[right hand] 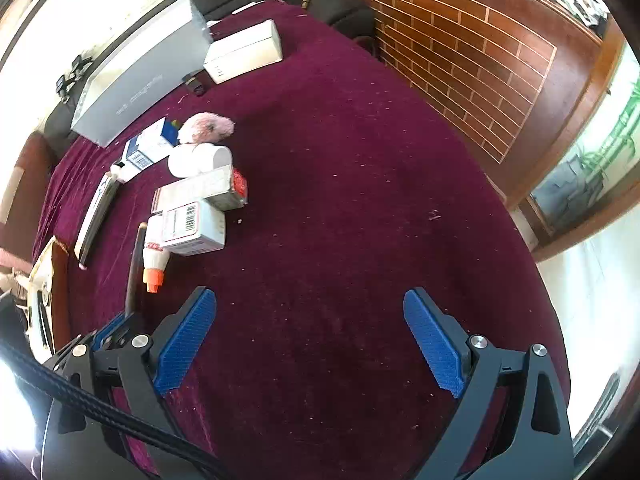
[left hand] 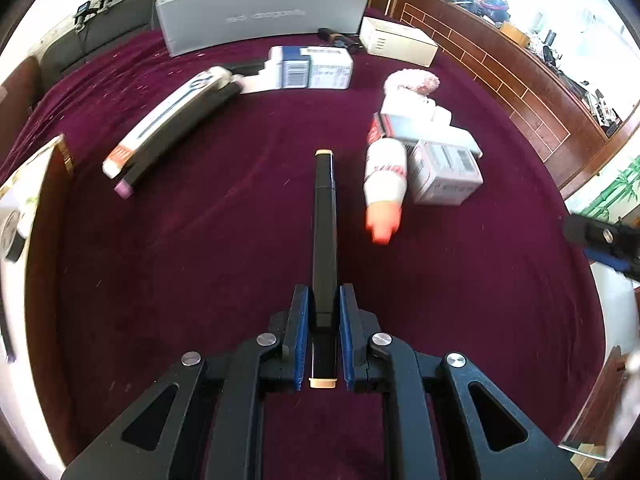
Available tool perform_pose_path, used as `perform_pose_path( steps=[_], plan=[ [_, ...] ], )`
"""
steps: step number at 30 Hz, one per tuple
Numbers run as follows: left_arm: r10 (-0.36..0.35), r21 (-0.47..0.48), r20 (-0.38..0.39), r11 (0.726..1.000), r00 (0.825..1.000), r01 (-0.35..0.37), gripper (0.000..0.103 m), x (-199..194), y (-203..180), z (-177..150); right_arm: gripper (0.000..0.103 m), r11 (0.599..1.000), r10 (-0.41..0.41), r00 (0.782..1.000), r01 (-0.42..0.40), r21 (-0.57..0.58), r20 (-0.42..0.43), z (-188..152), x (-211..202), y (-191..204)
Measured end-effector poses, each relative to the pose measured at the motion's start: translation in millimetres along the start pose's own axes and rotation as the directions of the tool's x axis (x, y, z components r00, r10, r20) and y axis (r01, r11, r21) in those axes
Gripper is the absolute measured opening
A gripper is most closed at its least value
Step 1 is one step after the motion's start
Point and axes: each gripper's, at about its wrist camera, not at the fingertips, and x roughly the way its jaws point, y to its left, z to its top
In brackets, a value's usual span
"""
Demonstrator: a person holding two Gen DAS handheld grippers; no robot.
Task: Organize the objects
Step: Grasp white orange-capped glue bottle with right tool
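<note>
Lying loose on maroon cloth (right hand: 340,200): boxes (left hand: 446,172), glue bottle (left hand: 385,184); none contained.

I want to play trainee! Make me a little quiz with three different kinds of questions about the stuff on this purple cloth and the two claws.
1. True or false: the left claw is shut on a black marker.
2. Which thing lies closest beside the marker? A) glue bottle with an orange cap, B) pink fluffy ball, C) big grey box.
3. Fill in: the right claw is ____ and holds nothing.

Key:
1. True: the pads sit against the marker's sides.
2. A.
3. Open, over bare purple cloth.
</note>
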Motion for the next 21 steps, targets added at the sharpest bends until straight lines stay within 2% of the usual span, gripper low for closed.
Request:
perform_pose_path(
  steps=[2,4,6,9,12,13,16,18,21],
  plan=[
    [-0.015,-0.011,0.000,1.000,1.000,0.015,0.011,-9,6,-9,0.096,1.000,0.017,1.000,-0.017,-0.015,-0.008,0,2,4],
    [0.004,-0.007,0.003,1.000,1.000,-0.004,0.012,-11,7,-12,0.096,0.999,0.036,0.999,-0.037,-0.029,-0.019,-1,4,11],
    [0.026,0.001,-0.003,1.000,1.000,-0.026,0.016,-4,4,-7,0.096,0.998,0.052,0.998,-0.053,-0.043,-0.028,-1,7,19],
    [0.041,0.000,0.004,0.999,0.999,-0.041,0.034,9,-3,5,0.096,0.994,0.087,0.995,-0.090,-0.065,-0.044,0,8,36],
    [0.084,0.034,0.049,0.996,0.995,-0.085,0.036,17,-11,9,0.096,0.987,0.131,0.989,-0.136,-0.082,-0.062,3,10,54],
    [0.088,0.045,0.056,0.995,0.995,-0.090,0.036,18,-13,9,0.096,0.984,0.148,0.986,-0.154,-0.086,-0.071,4,11,61],
    [0.043,0.010,0.036,0.999,0.998,-0.044,0.011,12,-2,6,0.096,0.977,0.179,0.980,-0.187,-0.097,-0.092,6,14,78],
    [0.006,-0.031,0.018,0.999,1.000,-0.005,0.011,6,11,1,0.095,0.973,0.196,0.975,-0.207,-0.105,-0.106,6,18,89],
    [0.009,-0.057,0.027,0.998,1.000,-0.007,0.011,-5,24,-7,0.090,0.966,0.224,0.965,-0.238,-0.100,-0.134,5,24,99]
  ],
)
